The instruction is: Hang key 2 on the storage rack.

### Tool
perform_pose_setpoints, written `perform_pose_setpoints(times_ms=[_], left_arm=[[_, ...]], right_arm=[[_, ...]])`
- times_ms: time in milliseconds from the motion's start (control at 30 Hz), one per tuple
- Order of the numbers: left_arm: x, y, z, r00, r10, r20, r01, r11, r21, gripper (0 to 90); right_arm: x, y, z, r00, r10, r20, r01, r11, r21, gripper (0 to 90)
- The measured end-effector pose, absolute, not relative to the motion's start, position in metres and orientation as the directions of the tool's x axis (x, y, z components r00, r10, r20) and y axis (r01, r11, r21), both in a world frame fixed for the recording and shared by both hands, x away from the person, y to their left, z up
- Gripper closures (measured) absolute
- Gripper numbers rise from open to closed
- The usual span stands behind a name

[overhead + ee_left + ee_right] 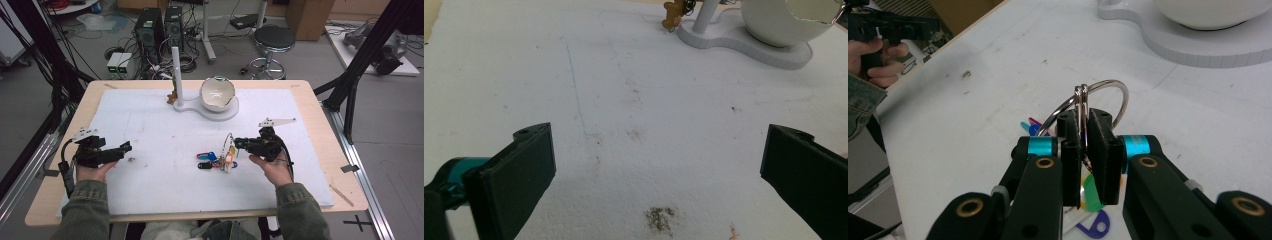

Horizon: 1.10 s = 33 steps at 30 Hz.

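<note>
— Where is the bunch of coloured plastic-tagged keys on its silver wire ring [1083, 102]?

— Near the middle of the white foam board [165, 115], the ring pinched between the pressed-together jaws of the right gripper [1084, 127], the tags trailing on the board.

— The step?

— Lifting, I'd judge. Next likely calls for carrying it to the white stand with a post [176, 70] and bowl [217, 92], keeping the ring upright.

— The other hand?

— The left gripper [125, 146] rests at the board's left edge, jaws spread, holding nothing.
</note>
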<state>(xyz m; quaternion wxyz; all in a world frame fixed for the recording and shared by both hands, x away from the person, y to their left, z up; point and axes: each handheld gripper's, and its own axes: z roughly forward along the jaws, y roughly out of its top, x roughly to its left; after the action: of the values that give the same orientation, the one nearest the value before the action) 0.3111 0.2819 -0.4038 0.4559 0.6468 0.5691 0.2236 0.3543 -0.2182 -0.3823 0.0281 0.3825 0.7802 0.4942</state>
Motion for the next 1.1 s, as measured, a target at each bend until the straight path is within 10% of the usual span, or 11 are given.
perform_pose_setpoints(times_ms=[1100], left_arm=[[0.311,0.286,-0.404,0.248,0.931,-0.267,0.528,0.101,0.843,1.6]], right_arm=[[0.395,-0.181,-0.292,-0.753,0.59,0.292,0.508,0.24,0.827,87.1]])
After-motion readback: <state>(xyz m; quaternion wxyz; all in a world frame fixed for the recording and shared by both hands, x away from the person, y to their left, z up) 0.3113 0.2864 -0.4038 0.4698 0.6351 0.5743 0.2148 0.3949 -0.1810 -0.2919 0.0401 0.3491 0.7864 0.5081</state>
